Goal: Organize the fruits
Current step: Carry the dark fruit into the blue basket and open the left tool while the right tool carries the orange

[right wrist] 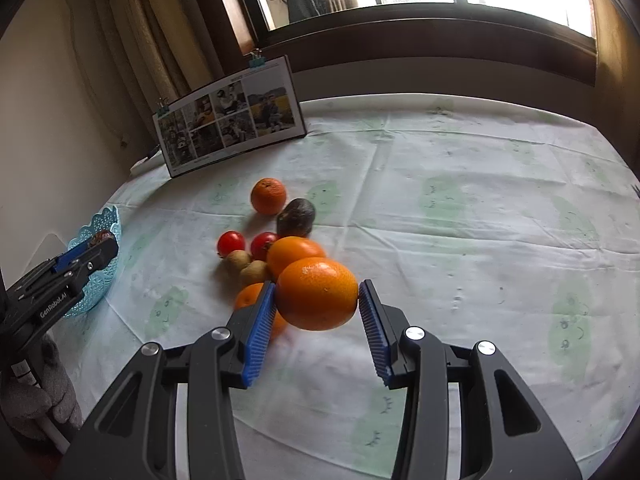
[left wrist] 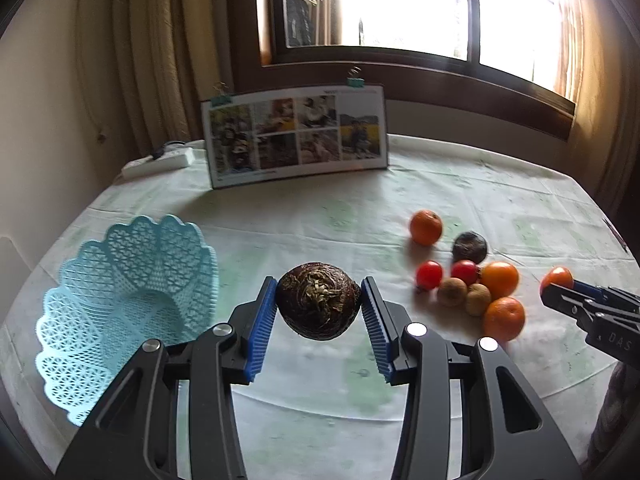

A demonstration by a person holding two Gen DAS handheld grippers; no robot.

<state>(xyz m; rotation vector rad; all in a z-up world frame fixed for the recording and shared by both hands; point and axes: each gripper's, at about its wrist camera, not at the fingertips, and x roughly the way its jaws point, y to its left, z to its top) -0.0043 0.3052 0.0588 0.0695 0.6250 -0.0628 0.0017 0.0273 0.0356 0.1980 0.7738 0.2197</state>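
My left gripper (left wrist: 319, 300) is shut on a dark brown, rough-skinned fruit (left wrist: 318, 300), held above the cloth just right of the light blue lattice basket (left wrist: 120, 300). My right gripper (right wrist: 317, 300) is shut on an orange (right wrist: 317, 294), lifted above the fruit pile. In the left wrist view that gripper (left wrist: 560, 286) shows at the right edge with the orange (left wrist: 557, 277). On the table lie three oranges (left wrist: 426, 227) (left wrist: 499, 279) (left wrist: 504, 319), two red tomatoes (left wrist: 429, 275), two kiwis (left wrist: 452, 291) and a second dark fruit (left wrist: 470, 247).
A photo board (left wrist: 296, 138) with binder clips stands at the back of the table (left wrist: 320, 220). A white power strip (left wrist: 158, 162) lies at the back left. Curtains and a window are behind. A gloved hand (right wrist: 36, 396) holds the left gripper (right wrist: 86, 254).
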